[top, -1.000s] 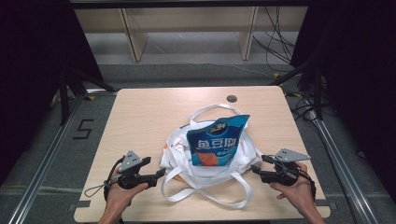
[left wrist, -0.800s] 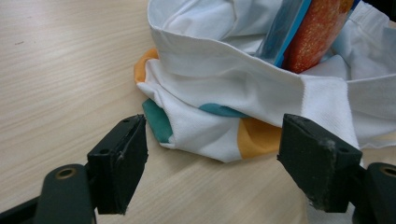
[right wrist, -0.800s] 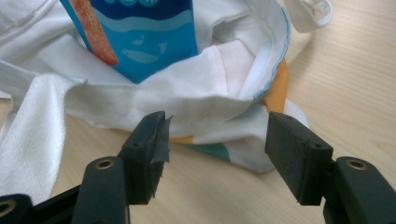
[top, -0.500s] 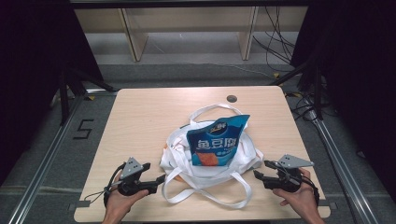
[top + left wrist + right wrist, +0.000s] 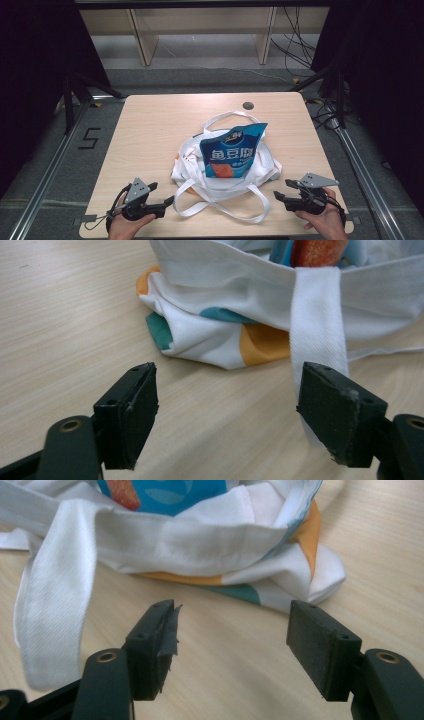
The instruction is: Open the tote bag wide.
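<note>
Both grippers, left point(image 5: 169, 202) and right point(image 5: 277, 189), flank the bag point(image 5: 225, 172) on the bench point(image 5: 150, 130), jaws wide open, holding nothing.

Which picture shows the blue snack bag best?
The high view: the whole front of the snack bag shows, standing in the white tote. The left gripper view catches just an orange and blue sliver above the tote's rim; the right gripper view shows its lower edge behind the rim.

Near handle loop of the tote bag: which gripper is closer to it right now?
Left. The left gripper sits just beside the near handle loop at its left end, with the strap by one jaw. The right gripper stands a little farther off, past the loop's right end.
</note>
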Demonstrator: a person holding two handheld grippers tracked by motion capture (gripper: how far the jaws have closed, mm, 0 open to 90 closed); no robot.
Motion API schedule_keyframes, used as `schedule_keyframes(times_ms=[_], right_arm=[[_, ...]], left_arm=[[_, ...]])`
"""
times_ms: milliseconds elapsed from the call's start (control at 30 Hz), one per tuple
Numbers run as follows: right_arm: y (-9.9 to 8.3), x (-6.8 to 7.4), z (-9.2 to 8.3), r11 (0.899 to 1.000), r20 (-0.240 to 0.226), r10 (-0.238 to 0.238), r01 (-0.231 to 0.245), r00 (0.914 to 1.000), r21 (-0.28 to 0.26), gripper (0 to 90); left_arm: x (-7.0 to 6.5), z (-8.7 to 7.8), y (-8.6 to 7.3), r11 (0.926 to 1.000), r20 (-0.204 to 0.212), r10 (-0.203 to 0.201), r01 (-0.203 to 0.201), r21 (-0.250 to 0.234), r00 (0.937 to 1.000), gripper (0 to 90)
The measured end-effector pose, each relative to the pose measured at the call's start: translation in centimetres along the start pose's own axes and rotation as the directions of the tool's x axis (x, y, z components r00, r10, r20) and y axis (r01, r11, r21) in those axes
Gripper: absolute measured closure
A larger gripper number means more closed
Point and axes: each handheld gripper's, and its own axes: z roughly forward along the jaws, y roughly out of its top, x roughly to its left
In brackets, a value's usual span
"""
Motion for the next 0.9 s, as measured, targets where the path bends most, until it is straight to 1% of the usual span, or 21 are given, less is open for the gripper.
schedule_keyframes(times_ms=[33, 67, 133, 167, 200, 233, 267, 300, 333, 367, 400, 433, 467, 533, 567, 600, 633, 700, 733, 833, 900], right_arm=[[-0.1, 0.0, -0.1, 1.0, 0.012, -0.012, 0.012, 0.9999, 0.001, 36.8], [-0.2, 0.3, -0.3, 1.0, 0.004, 0.009, -0.009, 0.9999, 0.021, 36.6], [-0.5, 0.3, -0.3, 1.0, -0.006, -0.007, 0.007, 1.0, 0.016, 36.3], [-0.7, 0.0, -0.3, 0.999, -0.001, -0.038, 0.038, 0.9993, 0.017, 36.0], [-0.9, 0.4, -0.4, 0.999, -0.007, 0.002, -0.001, 1.0, 0.034, 35.8], [-1.1, 0.2, -0.5, 0.999, 0.002, -0.032, 0.032, 0.9995, 0.035, 35.7], [-1.3, 0.6, -0.6, 0.999, 0.004, 0.006, -0.006, 1.0, 0.051, 35.4], [-1.5, 0.7, -0.6, 0.998, -0.016, 0.013, -0.012, 0.9998, 0.06, 35.1], [-1.7, 0.4, -0.6, 0.998, -0.01, -0.032, 0.033, 0.9994, 0.054, 35.0], [-1.8, 0.9, -0.8, 0.997, -0.009, 0.008, -0.008, 0.9999, 0.075, 34.9], [-2.0, 1.0, -0.9, 0.998, -0.007, 0.008, -0.007, 0.9999, 0.068, 34.8], [-2.1, 0.9, -0.9, 0.998, -0.029, -0.023, 0.025, 0.9993, 0.065, 34.7], [-2.2, 1.1, -1.0, 0.997, -0.022, -0.002, 0.003, 0.9998, 0.075, 34.6], [-2.4, 1.3, -1.2, 0.997, -0.019, -0.003, 0.005, 0.9998, 0.081, 34.4], [-2.5, 1.2, -1.1, 0.997, -0.031, -0.031, 0.033, 0.999, 0.077, 34.3], [-2.6, 1.6, -1.2, 0.995, -0.024, 0.004, -0.002, 0.9997, 0.096, 34.3], [-2.6, 1.7, -1.2, 0.995, -0.024, -0.004, 0.006, 0.9997, 0.104, 34.2], [-2.6, 1.7, -1.0, 0.996, -0.035, -0.01, 0.013, 0.9993, 0.094, 34.1], [-2.6, 1.6, -1.0, 0.995, -0.033, -0.025, 0.028, 0.9991, 0.093, 34.1], [-2.6, 1.7, -1.1, 0.995, -0.019, -0.011, 0.013, 0.9998, 0.099, 33.9], [-2.6, 1.4, -1.1, 0.993, -0.018, -0.043, 0.045, 0.9989, 0.107, 33.8]], left_arm=[[0.0, -0.1, -0.1, 0.9999, 0.008, 0.01, -0.01, 0.01, 0.9999, 23.2], [-0.2, -0.2, -0.2, 0.9999, 0.016, 0.009, -0.009, 0.006, 0.9998, 23.2], [-0.5, -0.2, -0.4, 0.9999, 0.032, 0.006, -0.007, 0.012, 0.9995, 23.1], [-0.7, -0.2, -0.6, 1.0, 0.036, 0.002, -0.003, 0.009, 0.9993, 23.1], [-0.9, -0.1, -0.7, 0.9999, 0.04, 0.0, 0.0, 0.014, 0.9992, 22.9], [-0.9, -0.2, -0.8, 0.9995, 0.041, 0.021, -0.022, 0.023, 0.999, 22.7], [-1.0, -0.1, -0.9, 0.9995, 0.047, 0.011, -0.012, 0.03, 0.9988, 22.3], [-1.1, -0.1, -0.9, 0.9993, 0.046, 0.011, -0.013, 0.035, 0.9989, 22.0], [-1.3, -0.1, -1.0, 0.9997, 0.048, 0.001, -0.003, 0.026, 0.9988, 21.7], [-1.4, -0.2, -1.0, 0.9991, 0.051, 0.018, -0.02, 0.037, 0.9985, 21.6], [-1.6, -0.2, -1.1, 0.9993, 0.059, 0.008, -0.011, 0.036, 0.9983, 21.5], [-1.7, -0.3, -1.2, 0.9993, 0.053, 0.016, -0.018, 0.032, 0.9985, 21.4], [-1.8, -0.3, -1.2, 0.9989, 0.057, 0.023, -0.025, 0.041, 0.9981, 21.3], [-2.2, -0.2, -1.4, 0.9984, 0.062, 0.027, -0.03, 0.047, 0.9977, 20.9], [-2.2, -0.3, -1.4, 0.997, 0.054, 0.046, -0.049, 0.059, 0.9975, 20.8], [-2.2, -0.3, -1.4, 0.9969, 0.059, 0.05, -0.053, 0.059, 0.997, 20.7], [-2.1, -0.2, -1.4, 0.9957, 0.063, 0.073, -0.076, 0.052, 0.9954, 20.7], [-2.2, -0.3, -1.4, 0.9972, 0.051, 0.046, -0.049, 0.057, 0.9976, 20.7], [-2.0, -0.3, -1.3, 0.9963, 0.053, 0.063, -0.066, 0.054, 0.9966, 20.7], [-2.0, -0.3, -1.3, 0.9966, 0.057, 0.059, -0.062, 0.054, 0.9967, 20.7], [-2.1, -0.2, -1.3, 0.9956, 0.061, 0.069, -0.073, 0.059, 0.9958, 20.7]])
